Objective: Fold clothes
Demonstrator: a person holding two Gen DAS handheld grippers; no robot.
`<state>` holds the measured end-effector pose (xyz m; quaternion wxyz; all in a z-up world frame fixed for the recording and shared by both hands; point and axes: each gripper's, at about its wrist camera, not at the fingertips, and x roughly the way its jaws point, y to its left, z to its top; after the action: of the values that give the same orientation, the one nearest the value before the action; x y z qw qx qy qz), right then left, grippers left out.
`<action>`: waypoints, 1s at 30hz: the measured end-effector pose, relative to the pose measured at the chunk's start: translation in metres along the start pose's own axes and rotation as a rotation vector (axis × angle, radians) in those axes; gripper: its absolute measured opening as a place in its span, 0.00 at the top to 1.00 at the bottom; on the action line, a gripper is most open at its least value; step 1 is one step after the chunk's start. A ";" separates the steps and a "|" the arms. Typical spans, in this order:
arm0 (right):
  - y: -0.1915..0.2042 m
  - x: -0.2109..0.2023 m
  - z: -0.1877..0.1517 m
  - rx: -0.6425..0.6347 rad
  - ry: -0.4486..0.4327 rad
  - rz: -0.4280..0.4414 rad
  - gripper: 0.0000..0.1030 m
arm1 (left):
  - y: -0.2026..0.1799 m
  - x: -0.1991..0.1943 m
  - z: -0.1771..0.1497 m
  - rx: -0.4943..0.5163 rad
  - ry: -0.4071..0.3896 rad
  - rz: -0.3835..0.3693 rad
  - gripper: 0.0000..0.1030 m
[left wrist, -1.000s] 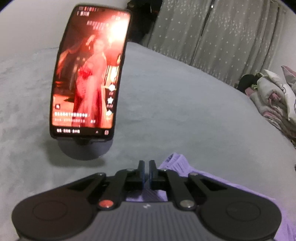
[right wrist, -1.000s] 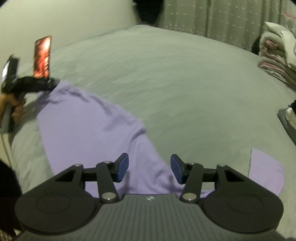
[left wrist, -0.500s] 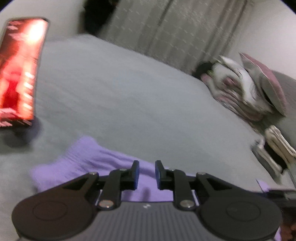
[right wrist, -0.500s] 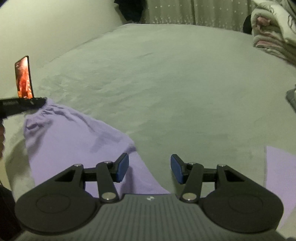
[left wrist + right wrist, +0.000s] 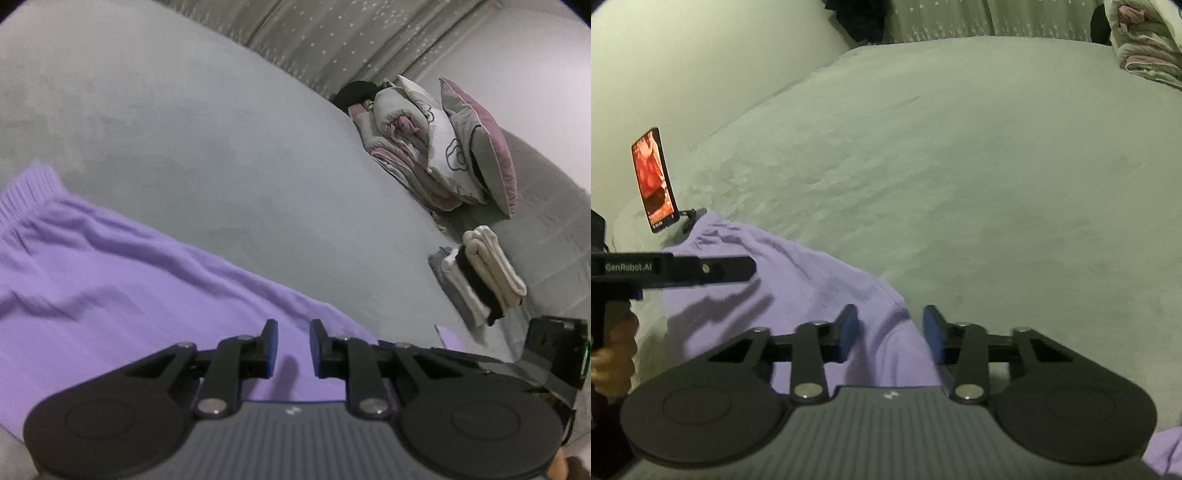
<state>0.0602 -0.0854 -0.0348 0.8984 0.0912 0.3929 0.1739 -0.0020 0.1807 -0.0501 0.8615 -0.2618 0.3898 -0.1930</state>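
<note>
One purple garment (image 5: 122, 280), one lit phone (image 5: 653, 181), one stack of folded clothes (image 5: 480, 273), one pile of bedding (image 5: 436, 140), two claws, left claw (image 5: 291, 347) and right claw (image 5: 890, 332).

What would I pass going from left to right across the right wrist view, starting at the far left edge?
Hand gripping the left tool's handle → upright phone with glowing red screen → crumpled lilac knit garment → bare grey bedspread → folded pink-and-white bedding at the top right corner.
</note>
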 end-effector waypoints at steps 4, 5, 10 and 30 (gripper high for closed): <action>0.002 -0.008 0.001 -0.003 -0.032 0.033 0.91 | 0.007 0.002 -0.001 -0.061 0.014 -0.031 0.75; 0.006 -0.011 0.001 -0.020 -0.040 0.040 0.92 | 0.007 0.004 0.000 -0.076 0.017 -0.038 0.75; 0.028 -0.020 -0.005 -0.126 -0.032 0.090 0.95 | 0.010 0.007 -0.001 -0.120 0.029 -0.055 0.75; 0.003 -0.003 -0.004 0.149 0.085 0.286 0.51 | 0.009 0.012 -0.009 -0.045 0.056 -0.007 0.79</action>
<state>0.0552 -0.0836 -0.0345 0.8377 0.2051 0.4255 0.2743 -0.0001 0.1786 -0.0674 0.8435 -0.2769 0.4172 -0.1942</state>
